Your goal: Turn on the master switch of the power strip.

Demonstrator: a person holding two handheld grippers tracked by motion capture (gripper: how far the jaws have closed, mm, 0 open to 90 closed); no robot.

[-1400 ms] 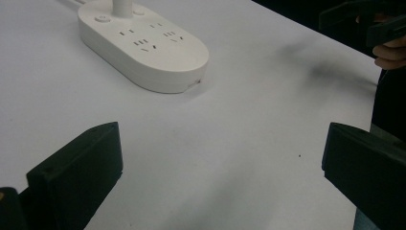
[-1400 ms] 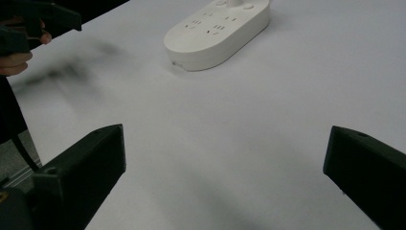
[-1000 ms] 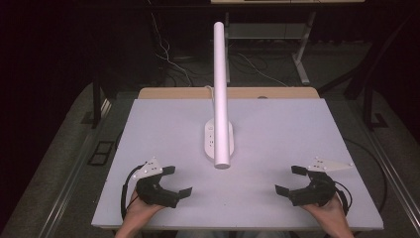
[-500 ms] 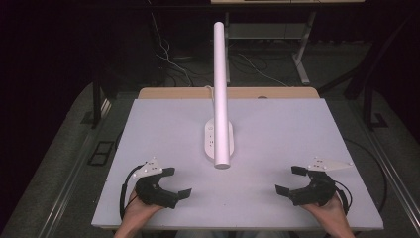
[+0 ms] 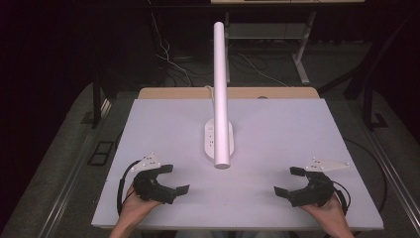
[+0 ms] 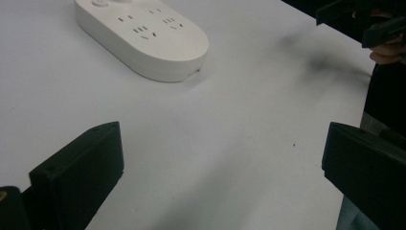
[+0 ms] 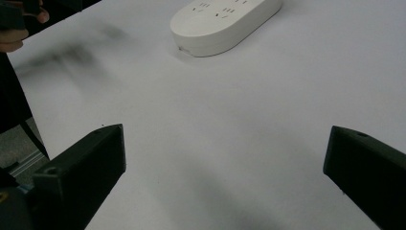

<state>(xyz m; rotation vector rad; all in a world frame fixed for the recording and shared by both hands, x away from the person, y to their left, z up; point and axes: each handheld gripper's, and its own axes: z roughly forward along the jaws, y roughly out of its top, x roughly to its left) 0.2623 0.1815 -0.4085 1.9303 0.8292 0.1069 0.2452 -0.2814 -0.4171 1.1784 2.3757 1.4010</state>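
We see a wide white table [image 5: 277, 124], and we take the white power strip [image 5: 219, 140] on it as our landmark for every place. The table goes far beyond the strip on all sides, and its surface is bare around the strip. A long white pole [image 5: 220, 94] crosses over the strip in the high view and covers its middle; its round end shows just past the near end of the strip. If the pole touches the strip or hangs over it, we cannot tell.

The left gripper [image 5: 174, 179] rests near the front edge of the table, to the left of the strip and nearer to us, well apart from it. Its two black jaws stand wide apart with nothing between them, and a hand [image 5: 130, 204] holds it from behind. The right gripper [image 5: 289, 181] lies to the right of the strip, also nearer to us and well apart, with its jaws spread the same way and only table between them.

The strip itself lies flat at the middle of the table, oval in shape, with small socket slots [image 6: 143, 31] on its top face
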